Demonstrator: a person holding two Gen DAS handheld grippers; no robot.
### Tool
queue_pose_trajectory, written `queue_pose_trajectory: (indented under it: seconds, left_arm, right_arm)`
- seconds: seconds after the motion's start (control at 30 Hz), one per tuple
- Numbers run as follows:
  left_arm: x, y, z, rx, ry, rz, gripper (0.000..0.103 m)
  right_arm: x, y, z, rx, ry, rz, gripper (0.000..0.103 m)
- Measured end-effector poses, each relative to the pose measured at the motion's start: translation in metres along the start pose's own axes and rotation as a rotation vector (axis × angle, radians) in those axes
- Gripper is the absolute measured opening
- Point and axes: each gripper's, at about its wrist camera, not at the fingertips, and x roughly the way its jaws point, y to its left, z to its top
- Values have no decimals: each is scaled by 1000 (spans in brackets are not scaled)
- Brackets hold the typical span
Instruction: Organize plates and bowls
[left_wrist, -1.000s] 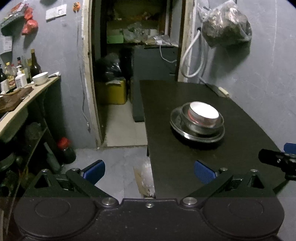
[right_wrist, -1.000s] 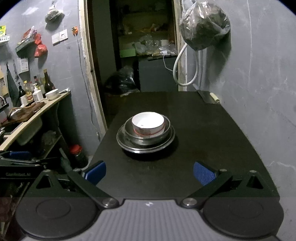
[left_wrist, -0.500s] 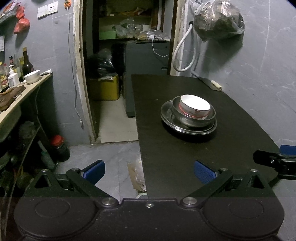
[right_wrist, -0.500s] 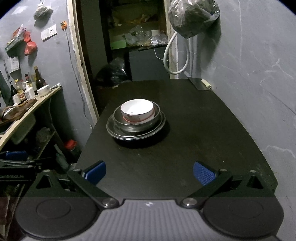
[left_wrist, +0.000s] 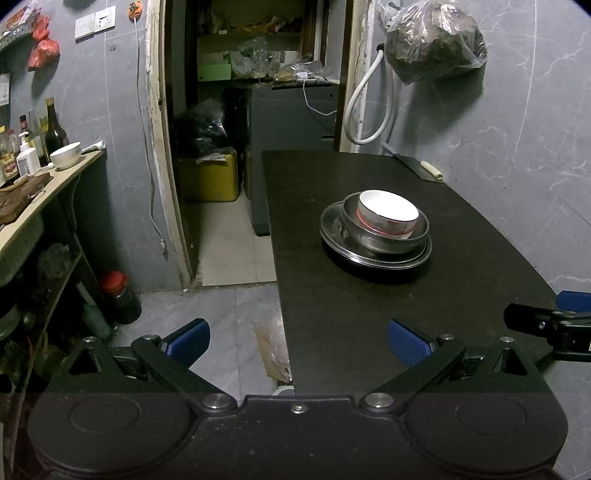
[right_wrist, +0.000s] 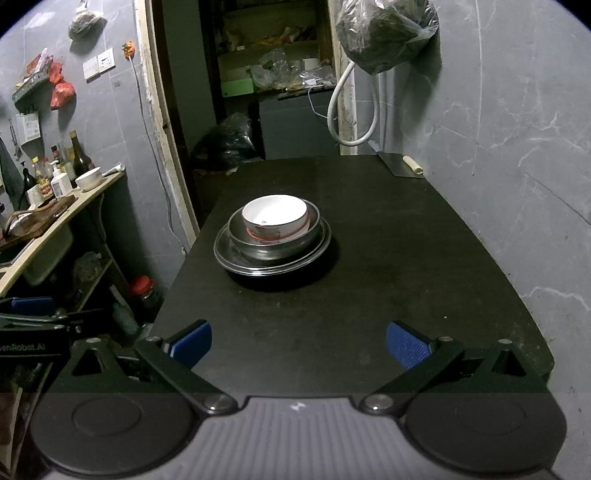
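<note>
A white round bowl with a red band (right_wrist: 275, 218) is sitting inside a shiny metal bowl (right_wrist: 274, 240), and both are resting on a flat round metal plate (right_wrist: 272, 254). This stack is standing near the middle of a long black table (right_wrist: 388, 266) that is pushed up against a grey marbled wall (right_wrist: 509, 129). The left gripper (left_wrist: 297, 341) is hanging over the table's near left corner with its blue-tipped fingers spread wide and nothing in them. The right gripper (right_wrist: 298, 341) is hovering over the near end of the table, spread wide too and empty, well apart from the stack. A dark doorway (left_wrist: 255, 110) is opening behind the table. A full clear plastic bag (left_wrist: 432, 40) is hanging on the wall. A pale wooden shelf with bottles and a small white bowl (left_wrist: 55, 166) is standing on the left.
</note>
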Motion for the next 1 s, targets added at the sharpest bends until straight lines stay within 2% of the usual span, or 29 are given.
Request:
queue_pose_trajectory:
  seconds: [1.0]
  left_arm:
    - [-1, -1, -1, -1, 4, -5, 102]
  right_arm:
    - [4, 1, -1, -3, 17, 1, 103]
